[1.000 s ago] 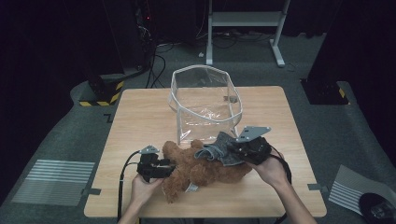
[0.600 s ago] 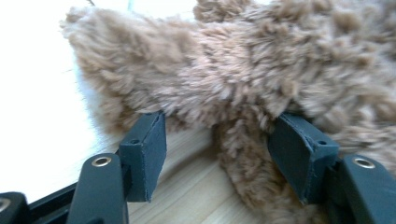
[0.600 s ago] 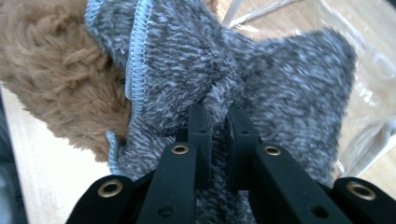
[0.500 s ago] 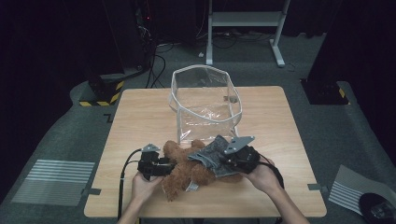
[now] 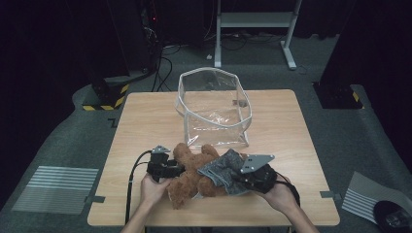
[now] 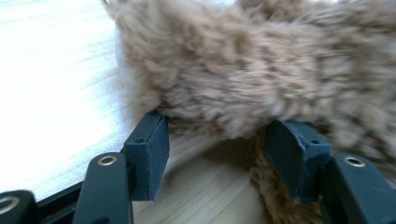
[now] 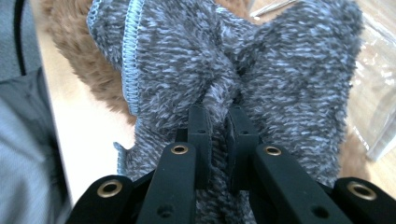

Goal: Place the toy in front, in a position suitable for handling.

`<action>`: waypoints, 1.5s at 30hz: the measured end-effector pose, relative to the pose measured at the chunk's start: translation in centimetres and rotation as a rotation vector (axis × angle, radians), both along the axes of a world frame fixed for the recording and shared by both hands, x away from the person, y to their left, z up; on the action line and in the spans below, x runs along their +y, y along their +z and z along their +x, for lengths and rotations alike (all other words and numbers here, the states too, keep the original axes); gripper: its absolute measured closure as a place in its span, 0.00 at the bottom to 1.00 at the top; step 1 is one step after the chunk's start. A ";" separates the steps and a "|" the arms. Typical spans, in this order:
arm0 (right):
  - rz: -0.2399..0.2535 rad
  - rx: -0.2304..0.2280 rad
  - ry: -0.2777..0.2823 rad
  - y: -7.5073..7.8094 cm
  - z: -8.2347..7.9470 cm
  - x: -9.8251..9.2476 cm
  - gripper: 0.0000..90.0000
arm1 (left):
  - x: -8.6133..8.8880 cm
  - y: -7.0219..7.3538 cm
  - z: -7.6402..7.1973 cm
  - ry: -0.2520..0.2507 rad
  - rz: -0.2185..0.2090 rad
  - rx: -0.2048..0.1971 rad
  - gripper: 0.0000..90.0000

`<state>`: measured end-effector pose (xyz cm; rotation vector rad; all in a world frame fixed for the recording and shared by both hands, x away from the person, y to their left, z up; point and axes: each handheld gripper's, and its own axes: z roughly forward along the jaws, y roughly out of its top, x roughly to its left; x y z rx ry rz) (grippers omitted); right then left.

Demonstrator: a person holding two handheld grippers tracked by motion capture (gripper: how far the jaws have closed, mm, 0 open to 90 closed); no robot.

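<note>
A brown teddy bear (image 5: 190, 171) lies near the table's front edge. A grey fuzzy cloth (image 5: 221, 170) with a blue stitched hem is draped over its right side. My right gripper (image 5: 233, 180) is shut on a bunched fold of that cloth (image 7: 289, 79), with the jaws (image 7: 219, 121) almost together. My left gripper (image 5: 179, 171) is at the bear's left side. In the left gripper view its jaws (image 6: 222, 149) have just been closing and stand apart, with bear fur (image 6: 261, 70) at the tips and bare table showing in the gap.
A clear plastic bag (image 5: 214, 111) with a white rim stands open behind the bear, mid-table; its edge (image 7: 373, 93) lies just beyond the cloth. Bare wooden tabletop (image 5: 291, 126) stretches right and left of it. A black cable (image 5: 133, 174) trails from the left gripper.
My right gripper has moved left and down with the grey cloth, bringing it over the bear. The left gripper has stayed at the bear's side.
</note>
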<state>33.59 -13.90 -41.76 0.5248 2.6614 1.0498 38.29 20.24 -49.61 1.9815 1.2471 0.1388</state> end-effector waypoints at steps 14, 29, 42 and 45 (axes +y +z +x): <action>0.078 -0.075 -0.097 1.1 -0.7 -4.1 0.92 | 0.5 0.1 0.4 0.020 -0.025 0.020 0.45; 0.117 -0.055 -0.209 1.3 1.8 -6.7 0.92 | 1.4 2.4 0.1 0.020 -0.112 -0.026 0.42; 0.101 -0.005 -0.280 0.0 4.1 -7.7 0.92 | -0.4 2.9 -0.5 -0.050 -0.090 -0.031 0.43; 0.135 -0.025 -0.246 1.1 4.2 -6.6 0.92 | -0.5 2.9 -0.7 -0.057 -0.097 -0.029 0.44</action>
